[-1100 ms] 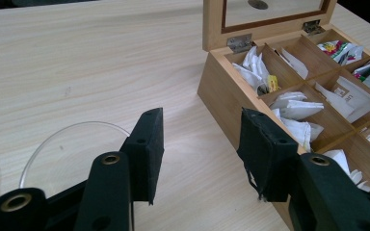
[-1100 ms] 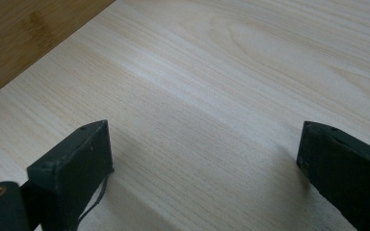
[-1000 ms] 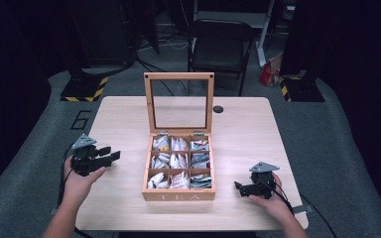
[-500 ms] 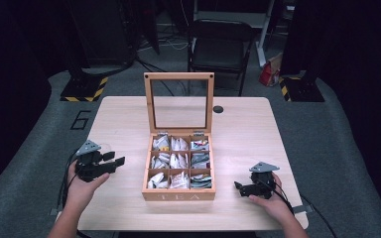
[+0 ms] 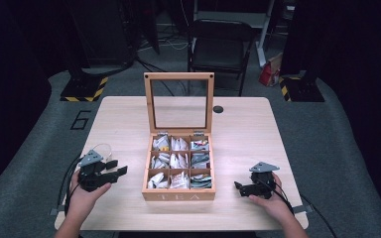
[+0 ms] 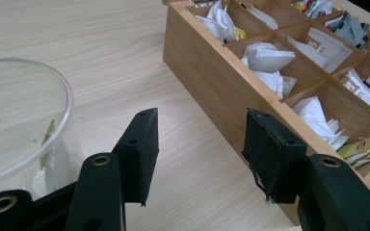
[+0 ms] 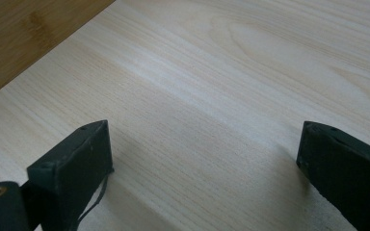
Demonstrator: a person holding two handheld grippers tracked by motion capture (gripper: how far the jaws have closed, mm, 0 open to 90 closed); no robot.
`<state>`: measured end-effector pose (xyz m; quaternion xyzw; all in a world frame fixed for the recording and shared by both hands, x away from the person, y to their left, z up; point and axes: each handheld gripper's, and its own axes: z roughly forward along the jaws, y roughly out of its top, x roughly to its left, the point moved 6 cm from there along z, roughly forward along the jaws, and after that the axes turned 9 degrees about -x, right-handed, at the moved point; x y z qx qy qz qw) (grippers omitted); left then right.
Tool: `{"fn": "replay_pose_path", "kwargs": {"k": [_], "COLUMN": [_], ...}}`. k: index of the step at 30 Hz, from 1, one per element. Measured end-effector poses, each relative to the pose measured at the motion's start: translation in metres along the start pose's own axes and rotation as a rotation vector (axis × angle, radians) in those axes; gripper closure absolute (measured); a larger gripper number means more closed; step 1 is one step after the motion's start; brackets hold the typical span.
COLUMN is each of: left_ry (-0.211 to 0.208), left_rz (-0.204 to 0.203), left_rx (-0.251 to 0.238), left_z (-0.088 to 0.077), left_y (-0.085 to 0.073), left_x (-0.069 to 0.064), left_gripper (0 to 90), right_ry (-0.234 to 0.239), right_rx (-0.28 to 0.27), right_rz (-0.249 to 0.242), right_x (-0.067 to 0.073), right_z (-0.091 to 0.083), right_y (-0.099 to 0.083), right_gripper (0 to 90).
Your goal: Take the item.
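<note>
A wooden tea box stands in the middle of the table, its glass-paned lid upright. Its compartments hold several tea bags. My left gripper sits low over the table left of the box, pointing at it. In the left gripper view the left gripper is open with bare table between the jaws. A clear plastic cup stands just to its left, and the box wall is close on the right. My right gripper rests right of the box. The right gripper is wide open over bare wood.
The light wooden table has a small black round thing behind the box. A dark folding chair stands beyond the far edge. Cables trail from both grippers over the near edge. The box's side shows near the right gripper.
My left hand has come down and drawn back toward the near edge of the table, staying left of the box. The right hand has kept still.
</note>
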<state>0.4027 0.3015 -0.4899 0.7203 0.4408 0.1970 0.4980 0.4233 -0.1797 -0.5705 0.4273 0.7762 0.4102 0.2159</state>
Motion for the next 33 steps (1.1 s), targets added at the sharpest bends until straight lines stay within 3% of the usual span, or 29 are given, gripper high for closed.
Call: {"fn": "replay_pose_path", "kwargs": {"k": [12,33], "left_ry": [0.003,-0.020], "left_rz": [-0.016,-0.013], "left_rx": [-0.005,0.051], "left_z": [0.004,0.012], "left_y": [-0.014,-0.030], "left_x": [0.000,-0.003], "left_gripper": [46.6,46.4], "right_ry": [0.000,0.000], "right_rx": [0.000,0.000], "right_rz": [0.000,0.001], "right_x": [0.000,0.000], "right_z": [0.000,0.000], "right_y": [0.000,0.000], "right_gripper": [4.6,4.6]}}
